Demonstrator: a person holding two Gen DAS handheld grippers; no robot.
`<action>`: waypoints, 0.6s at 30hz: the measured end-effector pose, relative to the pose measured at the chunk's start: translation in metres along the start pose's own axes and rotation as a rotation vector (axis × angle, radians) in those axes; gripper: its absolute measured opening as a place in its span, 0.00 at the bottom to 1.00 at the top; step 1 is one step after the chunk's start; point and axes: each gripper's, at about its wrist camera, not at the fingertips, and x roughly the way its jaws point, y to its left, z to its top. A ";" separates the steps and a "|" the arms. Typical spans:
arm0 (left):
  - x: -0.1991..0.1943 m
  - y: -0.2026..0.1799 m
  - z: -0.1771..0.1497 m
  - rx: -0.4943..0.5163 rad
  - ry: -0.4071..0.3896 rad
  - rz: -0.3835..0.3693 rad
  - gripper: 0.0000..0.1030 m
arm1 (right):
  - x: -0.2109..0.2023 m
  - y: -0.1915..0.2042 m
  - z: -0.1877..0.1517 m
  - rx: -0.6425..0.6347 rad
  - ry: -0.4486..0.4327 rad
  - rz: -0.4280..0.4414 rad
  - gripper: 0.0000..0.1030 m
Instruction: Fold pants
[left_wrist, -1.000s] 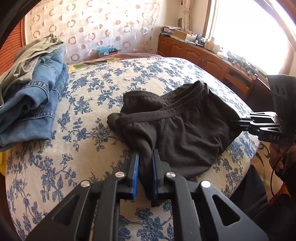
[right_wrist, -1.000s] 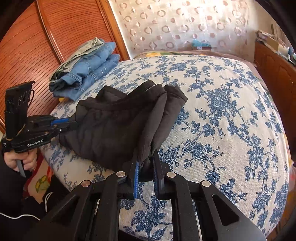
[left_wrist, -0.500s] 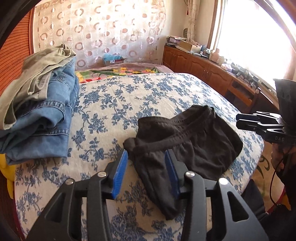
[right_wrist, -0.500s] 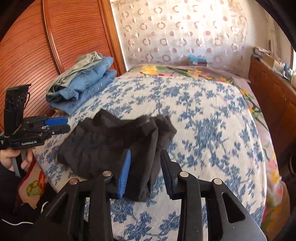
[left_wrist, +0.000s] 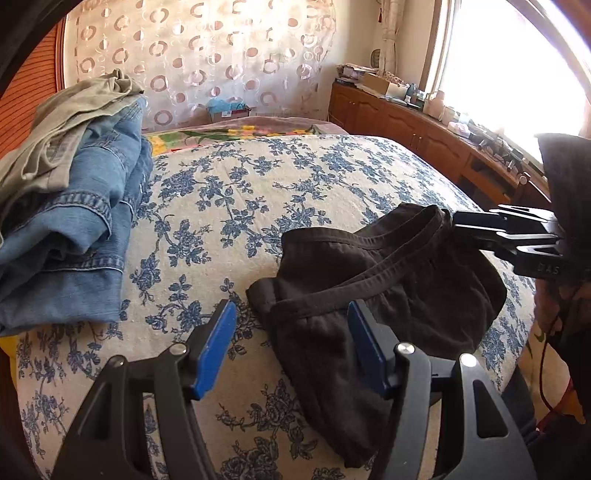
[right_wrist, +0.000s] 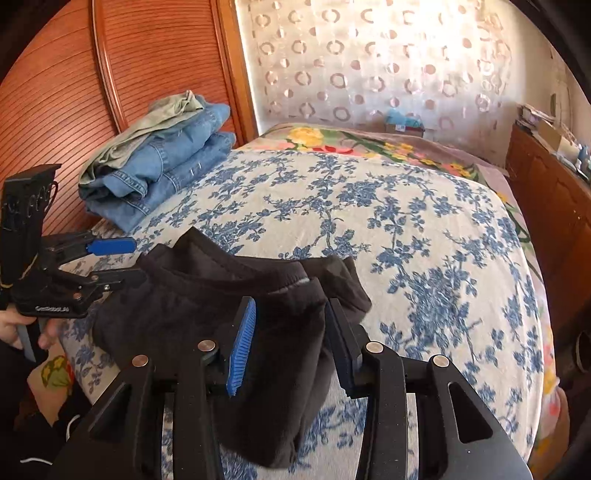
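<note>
Fingers on both grippers are apart right now. Left gripper (left_wrist: 291, 345) has its blue pads (left_wrist: 216, 347) spread wide and the jaws are opening; the near corner of the black pants (left_wrist: 373, 295) lies between them, but neither pad presses on the cloth. Right gripper (right_wrist: 291, 341) is parted less, with a fold of the same pants hanging down between its fingers, and as far as I can see the pads aren't squeezing it either.

Those pants sit in a folded, slightly rumpled bundle at the near edge of the bed, draping a bit over the side, waistband seams on top. Under them is a cream bedspread with blue flowers (left_wrist: 258, 192). Further back, a colourful floral blanket (right_wrist: 369, 147) pokes out from under it.

Over by the wooden headboard (right_wrist: 147, 66) there's a stack of folded blue jeans (right_wrist: 173, 166) with an olive-grey garment (right_wrist: 147, 122) on top, well apart from the black pair. Behind the bed hangs a curtain with ring patterns (right_wrist: 369, 55), and a small box with something teal in it (left_wrist: 229, 109) sits at its foot.
</note>
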 end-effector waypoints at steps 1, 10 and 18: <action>0.000 -0.001 -0.001 0.004 -0.003 -0.004 0.59 | 0.002 -0.001 0.001 0.002 0.002 -0.003 0.38; 0.003 -0.006 -0.007 0.028 0.015 -0.011 0.32 | 0.009 -0.008 0.003 0.012 0.005 -0.001 0.38; -0.019 -0.017 -0.002 0.063 -0.070 -0.027 0.09 | 0.010 -0.009 -0.001 0.008 -0.005 0.009 0.17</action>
